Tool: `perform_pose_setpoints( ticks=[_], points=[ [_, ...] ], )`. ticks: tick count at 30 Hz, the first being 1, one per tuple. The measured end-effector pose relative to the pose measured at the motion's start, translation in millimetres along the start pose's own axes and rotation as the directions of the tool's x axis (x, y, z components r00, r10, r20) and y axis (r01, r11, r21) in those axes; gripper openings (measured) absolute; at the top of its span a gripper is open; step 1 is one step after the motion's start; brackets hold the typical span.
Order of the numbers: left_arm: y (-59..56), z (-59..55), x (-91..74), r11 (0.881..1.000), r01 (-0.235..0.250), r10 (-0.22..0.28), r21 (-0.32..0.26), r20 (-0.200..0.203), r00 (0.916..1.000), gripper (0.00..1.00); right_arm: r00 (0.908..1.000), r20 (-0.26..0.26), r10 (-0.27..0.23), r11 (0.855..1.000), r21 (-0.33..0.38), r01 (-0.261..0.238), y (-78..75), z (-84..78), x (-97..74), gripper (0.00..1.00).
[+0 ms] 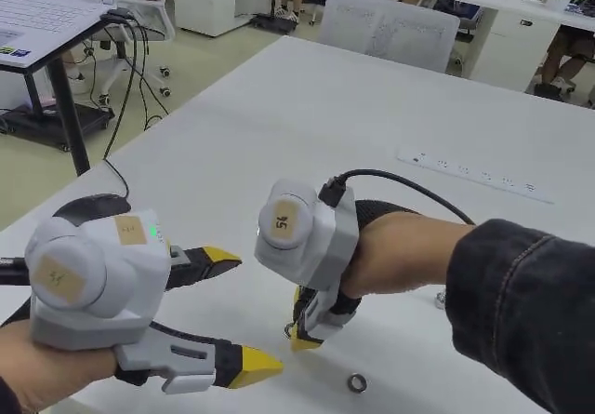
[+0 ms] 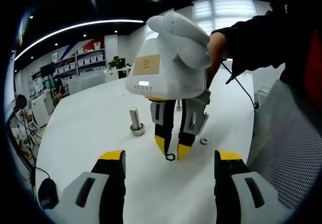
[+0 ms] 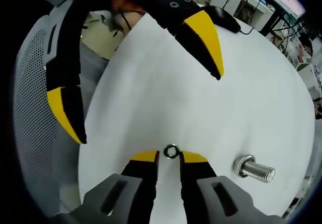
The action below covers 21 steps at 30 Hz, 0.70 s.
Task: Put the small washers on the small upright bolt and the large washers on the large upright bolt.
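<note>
My right gripper [image 1: 302, 340] points straight down at the white table [image 1: 307, 126], its yellow tips pinched on a small dark washer [image 3: 171, 151] at the table's surface. The same washer [image 2: 170, 157] sits between those tips in the left gripper view. My left gripper [image 1: 240, 313] hovers wide open, aimed at the right one, with nothing in it. A large upright bolt [image 2: 136, 121] has a washer round its foot; the right gripper view has that bolt [image 3: 254, 168] off to the right. A thin small bolt [image 2: 178, 104] stands behind the right gripper. Another loose washer [image 1: 357, 382] lies nearby.
A white power strip [image 1: 474, 174] lies on the table's far right. A side desk with a laptop [image 1: 37, 0] and hanging cables stands at the left. A grey mesh chair [image 1: 390, 28] is at the far edge, another [image 2: 292, 148] close by me.
</note>
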<state>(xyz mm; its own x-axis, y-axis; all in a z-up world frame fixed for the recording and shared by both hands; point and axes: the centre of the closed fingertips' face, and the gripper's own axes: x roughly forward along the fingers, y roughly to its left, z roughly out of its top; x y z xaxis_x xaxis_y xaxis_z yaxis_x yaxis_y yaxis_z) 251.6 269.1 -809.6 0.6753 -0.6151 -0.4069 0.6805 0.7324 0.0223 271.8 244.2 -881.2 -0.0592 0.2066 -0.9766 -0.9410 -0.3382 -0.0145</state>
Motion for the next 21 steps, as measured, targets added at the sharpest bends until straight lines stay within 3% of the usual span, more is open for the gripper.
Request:
perform_pose_setpoints(
  ticks=[21],
  points=[
    [0.7, -0.2, 1.5, 1.000, 0.001, -0.001, -0.003, 0.001, 1.0000, 0.71, 1.0000, 0.003, -0.003, 1.000, -0.002, 0.003, -1.5, 1.4, -0.7, 0.13]
  ],
)
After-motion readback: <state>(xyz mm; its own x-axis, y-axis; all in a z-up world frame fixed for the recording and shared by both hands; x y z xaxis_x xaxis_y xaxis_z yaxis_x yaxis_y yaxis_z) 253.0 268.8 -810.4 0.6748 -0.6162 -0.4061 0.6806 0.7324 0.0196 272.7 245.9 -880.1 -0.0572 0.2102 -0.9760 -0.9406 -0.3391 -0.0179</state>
